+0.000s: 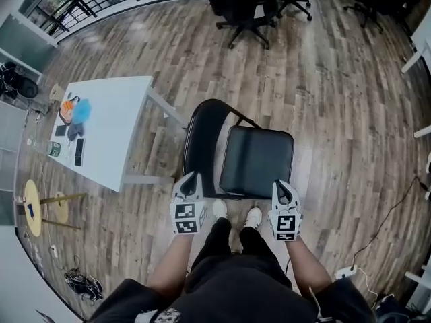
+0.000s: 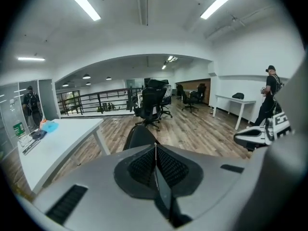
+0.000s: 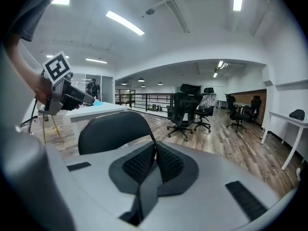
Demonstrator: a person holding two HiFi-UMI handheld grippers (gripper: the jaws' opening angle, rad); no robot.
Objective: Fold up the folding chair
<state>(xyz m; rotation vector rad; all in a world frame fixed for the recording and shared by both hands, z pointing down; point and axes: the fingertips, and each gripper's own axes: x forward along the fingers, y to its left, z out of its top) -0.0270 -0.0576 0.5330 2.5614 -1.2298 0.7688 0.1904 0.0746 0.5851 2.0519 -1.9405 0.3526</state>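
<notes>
While I am standing over the black folding chair [image 1: 256, 160] with its padded seat and curved tube-framed backrest, the head view is giving me what neither tongs camera does: the square seat lying level, my white shoes [image 1: 253, 216] just beside its near edge, and both tongs hanging near the seat's near corners. My left tongs [image 1: 190, 177] are clenched on nothing, and so are my right tongs [image 1: 281, 184]. Each tongs camera is showing its ribbed pads [image 2: 144, 165] pressed together with nothing between.

The chair is standing unfolded on the wood-plank floor [image 1: 337, 113], beside the white rectangular table [image 1: 114, 126]. Its backrest is rising along the seat's left side in the head view, so the chair is facing toward the picture's right, its height running up toward me. The right tongs view is catching that rounded backrest [image 3: 113, 131] broad and upright just beyond the closed pads, with my left tongs off to its left. The left tongs view is showing only the backrest's top [image 2: 140, 137] peeking over the pads, plus a person in dark clothes [image 2: 269, 97] standing by a white desk [image 2: 224, 98].

The table is carrying a blue and orange bundle [image 1: 81, 112] and some dark flat items [image 1: 79, 151].
</notes>
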